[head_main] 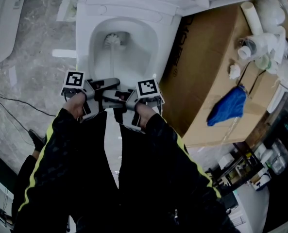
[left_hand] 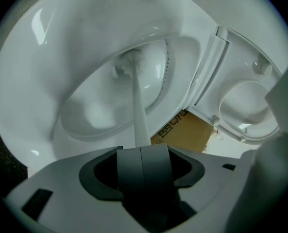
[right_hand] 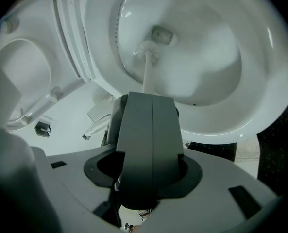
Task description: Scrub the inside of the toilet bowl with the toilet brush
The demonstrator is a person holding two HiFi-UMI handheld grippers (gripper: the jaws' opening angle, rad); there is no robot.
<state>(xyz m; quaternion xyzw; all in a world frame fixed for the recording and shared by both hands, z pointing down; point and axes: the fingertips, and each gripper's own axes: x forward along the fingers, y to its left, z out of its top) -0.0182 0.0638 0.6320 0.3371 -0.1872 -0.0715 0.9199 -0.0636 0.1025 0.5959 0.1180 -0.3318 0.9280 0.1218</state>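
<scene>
Head view looks down past two black sleeves with a yellow-green stripe onto a white toilet bowl (head_main: 85, 42) on a grey marbled floor. The person holds the left gripper (head_main: 110, 84) and the right gripper (head_main: 119, 97) close together just in front of the bowl's near rim, the marker cubes facing up. Both are on the toilet brush (left_hand: 140, 115). Its thin white handle runs up from them into the bowl, and its bristle head (head_main: 115, 40) sits deep inside, near the back wall.

Left gripper view shows that gripper's two dark jaws pressed together with only a seam between them. The brush handle rises straight out of their tips, so it is clamped there. The head lies against the bowl's inner slope, below the row of rim holes. The raised seat (left_hand: 258, 74) stands to the right, with a corner of a printed cardboard box (left_hand: 182, 132) showing under it.

Right gripper view shows the same picture mirrored: jaws closed tight, with the handle leaving their tips and reaching the head low in the bowl, beside a small rectangular opening in the porcelain. A bit of white shows below the jaws too.

To the right of the toilet stands the large cardboard box (head_main: 202, 67), touching the bowl's side. A blue cloth (head_main: 227, 107) lies on top of it. A dark cable (head_main: 22, 106) trails over the floor on the left.
</scene>
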